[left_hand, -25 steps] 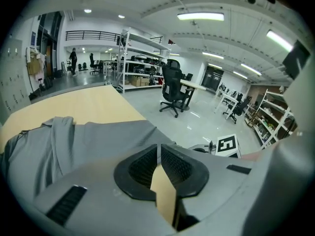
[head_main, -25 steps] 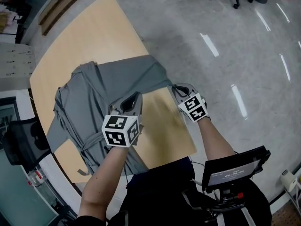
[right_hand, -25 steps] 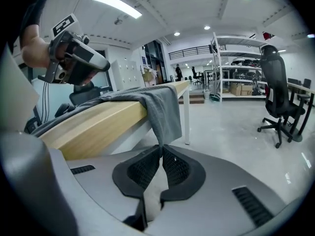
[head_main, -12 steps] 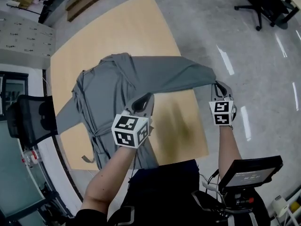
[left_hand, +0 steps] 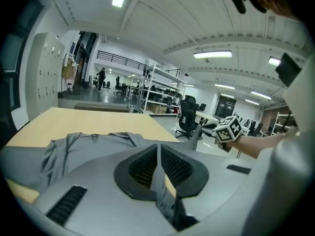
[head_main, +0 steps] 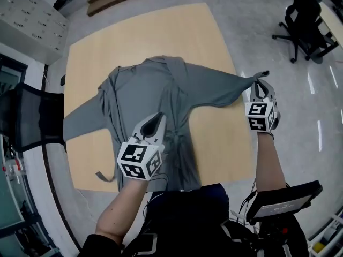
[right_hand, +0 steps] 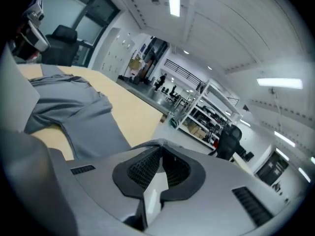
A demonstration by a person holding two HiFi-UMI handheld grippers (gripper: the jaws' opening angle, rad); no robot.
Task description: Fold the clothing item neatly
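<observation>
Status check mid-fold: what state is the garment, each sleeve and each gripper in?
grey garment, spread on the table, unfolded.
stretched sleeve, pulled past the table edge.
other sleeve, flat on table.
left gripper, shut on grey garment's front.
right gripper, shut on stretched sleeve.

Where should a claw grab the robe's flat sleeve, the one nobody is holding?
At the cuff end of that sleeve, coming in from the table's left edge. It lies flat and points that way, so the cuff is probably the easiest bit to pinch.
</observation>
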